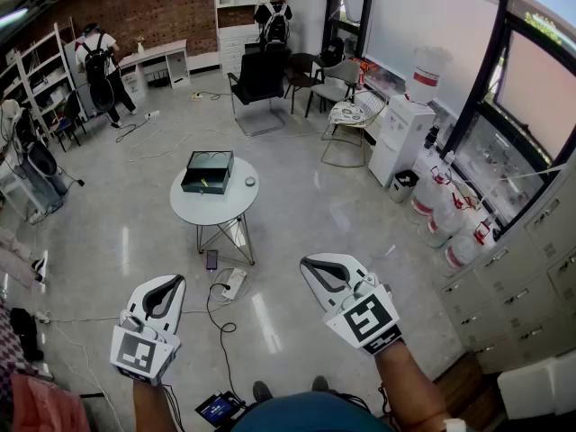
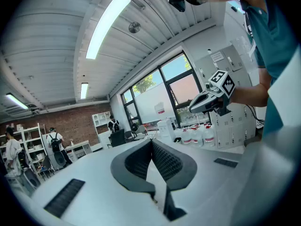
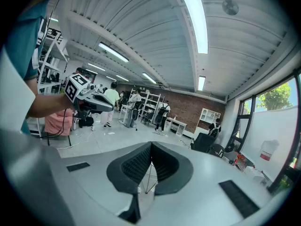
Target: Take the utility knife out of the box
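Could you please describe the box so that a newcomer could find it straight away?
In the middle of the pale floor stands a small round white table. On it lies the box: dark, rectangular and open, far larger than the small round grey object beside it.

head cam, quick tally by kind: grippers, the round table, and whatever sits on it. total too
Grippers: 2 (left gripper, right gripper)
Round table: 1
Black box on the table: 1
Small round object on the table: 1
Total: 5
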Demonstrator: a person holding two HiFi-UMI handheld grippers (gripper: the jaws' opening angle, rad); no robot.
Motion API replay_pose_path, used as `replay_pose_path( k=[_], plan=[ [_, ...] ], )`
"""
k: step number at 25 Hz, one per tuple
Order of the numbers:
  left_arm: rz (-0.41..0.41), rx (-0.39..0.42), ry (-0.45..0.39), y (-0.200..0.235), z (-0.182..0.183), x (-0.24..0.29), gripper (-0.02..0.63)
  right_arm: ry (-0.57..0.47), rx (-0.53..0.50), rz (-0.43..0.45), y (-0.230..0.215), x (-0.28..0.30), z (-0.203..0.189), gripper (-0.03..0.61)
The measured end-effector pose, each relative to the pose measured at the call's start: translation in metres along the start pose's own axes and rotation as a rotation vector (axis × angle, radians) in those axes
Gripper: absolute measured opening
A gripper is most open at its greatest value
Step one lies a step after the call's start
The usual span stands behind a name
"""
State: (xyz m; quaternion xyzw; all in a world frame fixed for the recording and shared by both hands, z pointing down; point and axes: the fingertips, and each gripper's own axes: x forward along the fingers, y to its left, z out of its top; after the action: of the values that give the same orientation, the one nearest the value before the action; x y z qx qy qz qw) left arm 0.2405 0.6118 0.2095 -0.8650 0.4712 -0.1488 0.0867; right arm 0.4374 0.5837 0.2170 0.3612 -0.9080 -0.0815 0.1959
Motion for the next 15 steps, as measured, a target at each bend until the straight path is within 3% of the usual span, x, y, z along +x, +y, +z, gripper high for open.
replay_pose_path(
  k=[15],
  plan=[
    [-0.037, -0.022, -0.006, 0.052, -0.027, 0.007, 0.018, 0.027, 0.018, -0.027, 0.011, 0.054, 0.012, 0.038]
  ],
)
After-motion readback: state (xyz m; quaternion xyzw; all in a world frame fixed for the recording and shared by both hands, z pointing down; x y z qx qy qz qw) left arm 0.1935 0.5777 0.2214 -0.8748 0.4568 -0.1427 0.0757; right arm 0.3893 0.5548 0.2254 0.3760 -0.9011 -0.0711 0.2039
